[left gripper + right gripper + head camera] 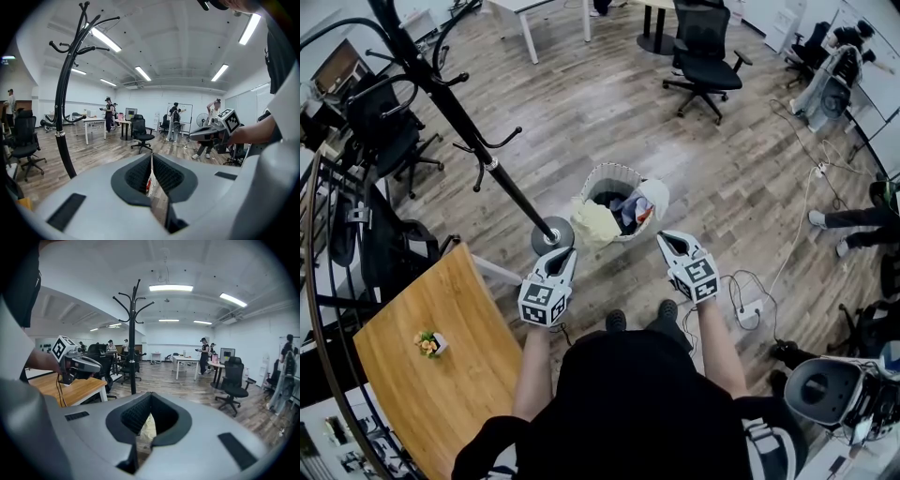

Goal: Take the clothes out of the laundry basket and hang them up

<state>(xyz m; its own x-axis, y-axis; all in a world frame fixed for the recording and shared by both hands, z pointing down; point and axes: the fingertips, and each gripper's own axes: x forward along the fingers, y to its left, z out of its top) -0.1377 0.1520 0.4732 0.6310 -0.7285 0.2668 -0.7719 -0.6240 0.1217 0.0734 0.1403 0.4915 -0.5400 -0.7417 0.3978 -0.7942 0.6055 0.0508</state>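
The white laundry basket (602,174) stands on the wood floor just ahead of me. A yellow garment (594,225) hangs over its near rim, and blue and white clothes (635,206) lie inside. My left gripper (565,251) hovers at the basket's near left, shut and empty. My right gripper (665,238) hovers at its near right, also shut with nothing held. In the left gripper view the jaws (151,161) meet, and a sliver of cloth shows beyond them. In the right gripper view the shut jaws (147,408) frame the yellow garment (149,425). The black coat rack (459,122) rises left of the basket.
The rack's round base (551,234) sits right beside the basket. A wooden table (441,375) with a small plant (428,343) is at my left. Office chairs (705,56) stand behind, cables and a power strip (750,314) lie on the floor at right, and people stand in the far room.
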